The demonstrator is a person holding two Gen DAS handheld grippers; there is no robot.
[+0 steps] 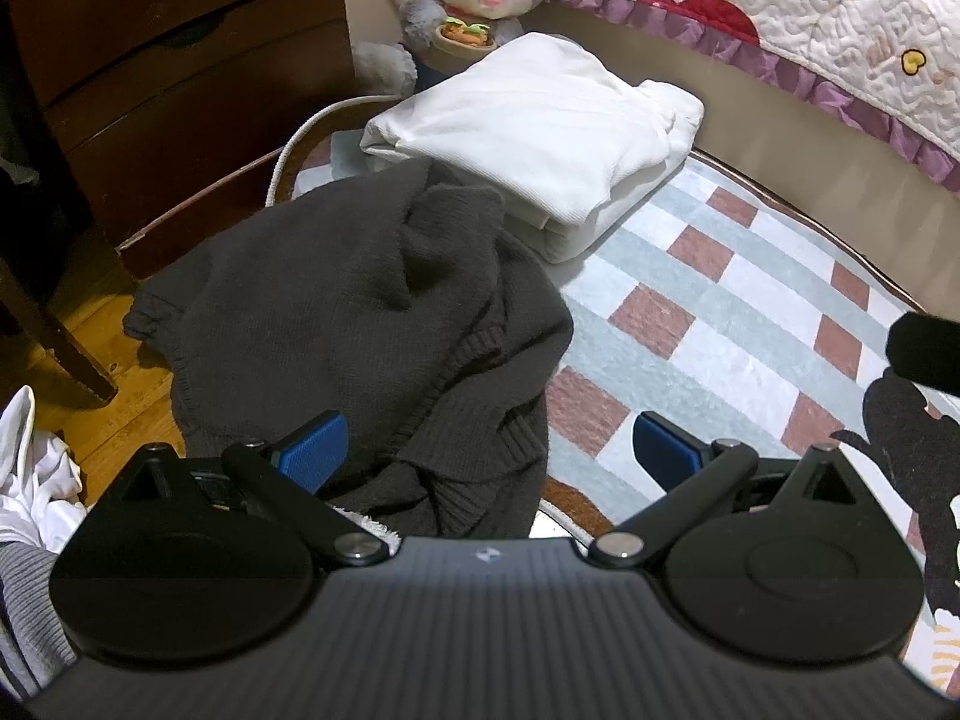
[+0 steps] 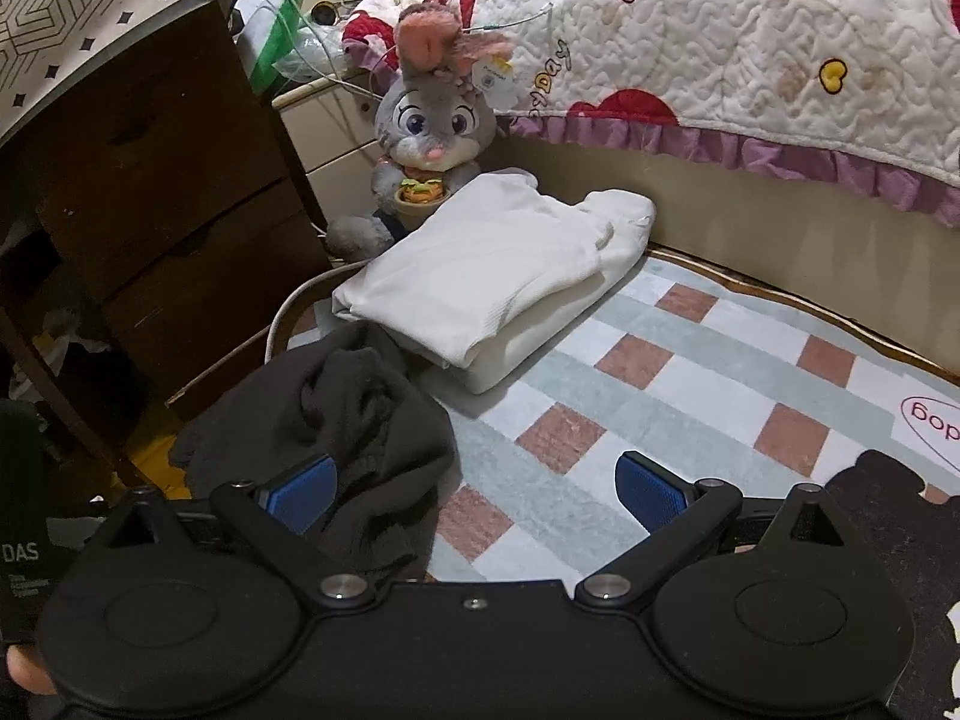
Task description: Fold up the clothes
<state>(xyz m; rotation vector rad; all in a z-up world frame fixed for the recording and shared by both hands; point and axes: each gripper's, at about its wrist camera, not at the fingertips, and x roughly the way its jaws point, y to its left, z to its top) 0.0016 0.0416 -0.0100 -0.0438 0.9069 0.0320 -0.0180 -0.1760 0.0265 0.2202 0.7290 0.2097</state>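
A dark grey knitted sweater (image 1: pixel 360 324) lies crumpled on the left part of a checked rug (image 1: pixel 720 312), half on the wooden floor. Behind it rests a folded white garment (image 1: pixel 540 132), stacked neatly. My left gripper (image 1: pixel 489 450) hovers open just above the sweater's near hem, its left blue pad over the knit, the right pad over the rug. In the right wrist view the same sweater (image 2: pixel 360 420) sits at lower left and the white garment (image 2: pixel 498 264) beyond it. My right gripper (image 2: pixel 477 495) is open, holding nothing, its left pad at the sweater's edge.
A plush rabbit (image 2: pixel 426 138) sits against the bed base behind the white stack. A quilted bedspread (image 2: pixel 720 42) hangs at the right. Dark wooden drawers (image 1: pixel 180 60) stand at the left, a white cable (image 1: pixel 300 144) beside them. White and striped clothes (image 1: pixel 30 492) lie at lower left.
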